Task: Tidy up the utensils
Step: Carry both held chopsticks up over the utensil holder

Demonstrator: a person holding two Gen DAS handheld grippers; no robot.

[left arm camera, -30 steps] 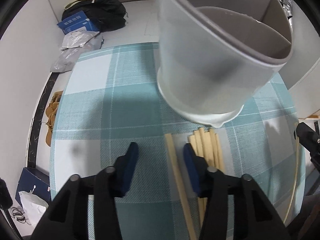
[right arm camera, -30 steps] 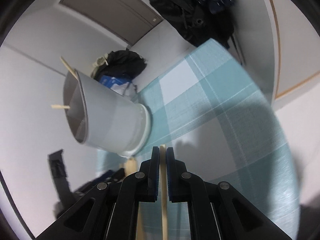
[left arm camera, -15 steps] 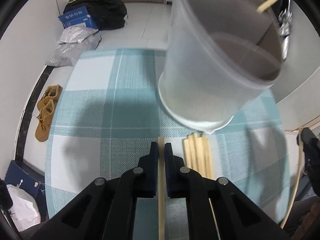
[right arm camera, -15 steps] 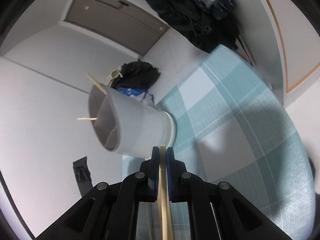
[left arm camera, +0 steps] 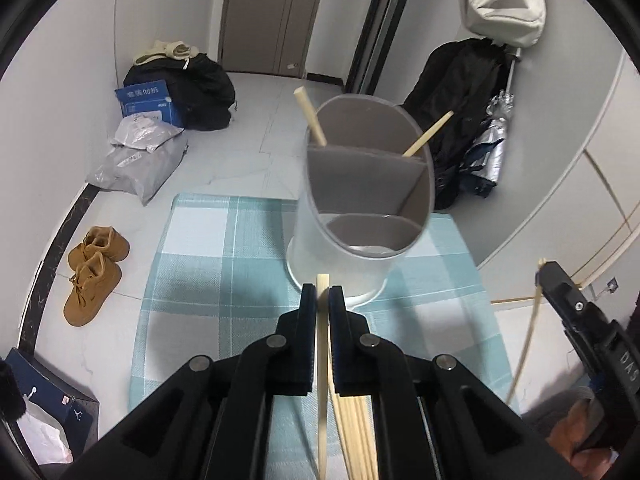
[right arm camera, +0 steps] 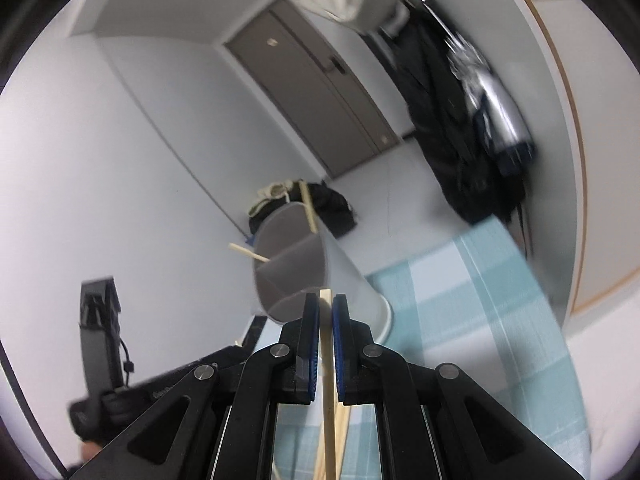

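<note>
A grey divided utensil holder [left arm camera: 360, 216] stands on the teal checked tablecloth [left arm camera: 200, 264], with two wooden chopsticks [left arm camera: 310, 120] leaning in its far compartment. My left gripper [left arm camera: 322, 300] is shut on a wooden chopstick [left arm camera: 322, 360], raised just before the holder. Several loose chopsticks [left arm camera: 356, 432] lie on the cloth below it. My right gripper [right arm camera: 326, 312] is shut on another chopstick [right arm camera: 328, 380], held up near the holder [right arm camera: 300, 276]. The right gripper also shows at the right edge of the left wrist view [left arm camera: 576, 312].
Brown boots [left arm camera: 94, 268], grey parcels [left arm camera: 140, 160], a blue box and a black bag [left arm camera: 192, 88] lie on the floor to the left. Dark coats [left arm camera: 460, 92] hang at the right. A closed door [left arm camera: 272, 12] is behind.
My left gripper closed on a chopstick from the cloth and lifted it; the view rose and pulled back from the holder. My right gripper rose with its chopstick and tilted upward.
</note>
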